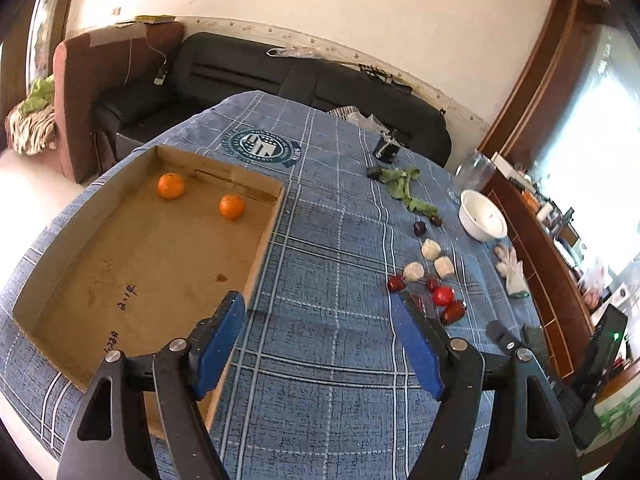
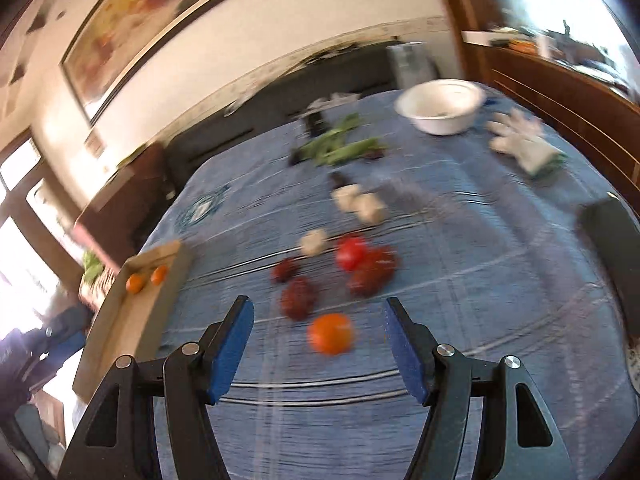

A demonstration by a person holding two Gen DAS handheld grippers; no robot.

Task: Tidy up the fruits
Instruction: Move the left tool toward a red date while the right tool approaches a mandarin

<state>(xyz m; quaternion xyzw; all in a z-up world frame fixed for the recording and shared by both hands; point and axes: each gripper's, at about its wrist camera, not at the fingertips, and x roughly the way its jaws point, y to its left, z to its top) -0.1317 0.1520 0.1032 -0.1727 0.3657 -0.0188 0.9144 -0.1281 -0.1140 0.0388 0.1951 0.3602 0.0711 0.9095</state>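
Cardboard box (image 1: 132, 248) at left on blue plaid cloth (image 1: 320, 248), 2 oranges (image 1: 171, 186) (image 1: 231, 206) inside near far wall. Left gripper (image 1: 318, 308) spread wide, empty, straddling box's right wall and bare cloth. Red fruits (image 1: 444, 295) and 3 pale lumps (image 1: 431, 249) right of it. Right gripper (image 2: 318, 312) spread, empty; loose orange (image 2: 331, 333) on cloth (view blurred) between its fingertips, dark red fruits (image 2: 298, 296) just beyond. White bowl (image 2: 440, 106) far right.
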